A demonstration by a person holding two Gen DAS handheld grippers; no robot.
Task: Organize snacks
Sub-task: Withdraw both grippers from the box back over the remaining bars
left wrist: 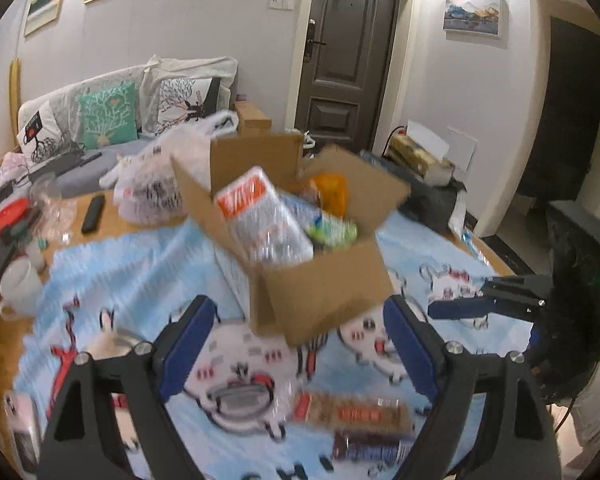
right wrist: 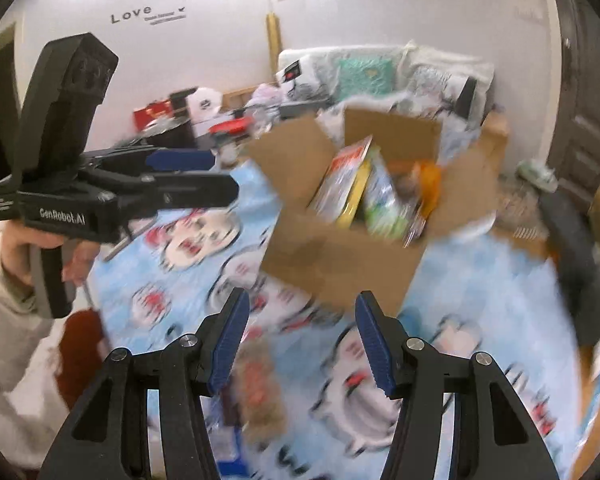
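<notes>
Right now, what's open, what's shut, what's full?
Box: flaps open, upright, snacks inside.
Door: shut.
Left gripper: fingers open, empty.
Right gripper: fingers open, empty.
Cracker pack: lying flat on the cloth, outside the box.
Mug: upright; contents not visible.

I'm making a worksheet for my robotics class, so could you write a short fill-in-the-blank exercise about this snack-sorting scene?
1. The open cardboard box already holds several ____.
2. The left gripper has its jaws ____ and holds nothing.
3. The brown snack packet lies on the blue ____ in front of the box.
4. The right gripper is ____, with nothing between its fingers.

Missing words: snack packets; open; cartoon-print cloth; open
</notes>
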